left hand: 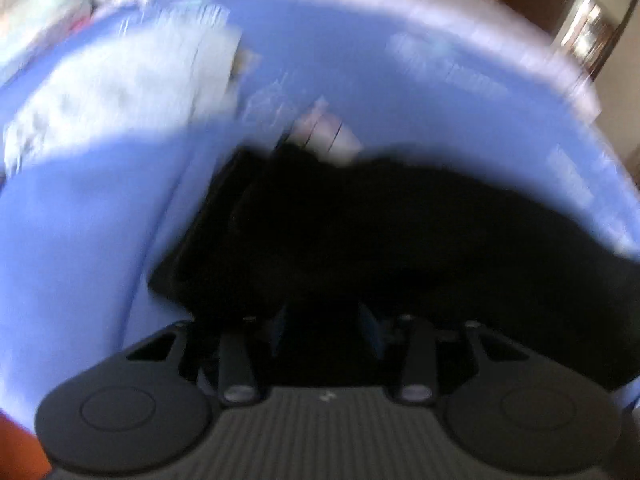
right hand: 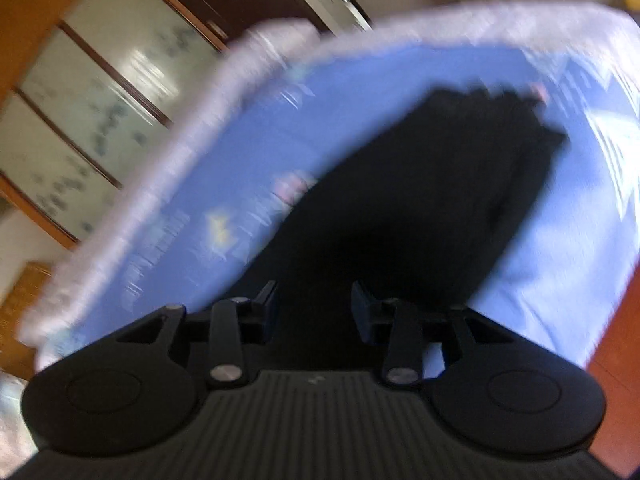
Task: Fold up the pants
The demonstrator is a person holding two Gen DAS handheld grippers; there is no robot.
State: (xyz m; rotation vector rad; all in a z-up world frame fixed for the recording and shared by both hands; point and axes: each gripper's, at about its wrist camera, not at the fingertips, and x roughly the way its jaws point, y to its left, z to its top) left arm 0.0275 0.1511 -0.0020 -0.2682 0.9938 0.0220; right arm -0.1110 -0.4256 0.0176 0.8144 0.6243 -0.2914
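The black pants (left hand: 360,232) lie in a folded heap on a blue bed sheet (left hand: 80,220). My left gripper (left hand: 328,324) hovers at their near edge, its jaws apart with dark cloth showing behind the gap; blur hides whether the pads touch it. In the right wrist view the pants (right hand: 420,184) stretch away as a long folded strip across the sheet (right hand: 248,132). My right gripper (right hand: 316,304) stands over the strip's near end, fingers apart, with the black cloth below the gap. Both views are smeared by motion.
A pale crumpled cloth (left hand: 120,92) lies on the sheet at the far left, and a small whitish item (left hand: 328,136) sits just beyond the pants. The bed's white edge (right hand: 140,200) curves around. A frosted-glass wooden door (right hand: 92,112) and reddish floor (right hand: 616,340) lie beyond.
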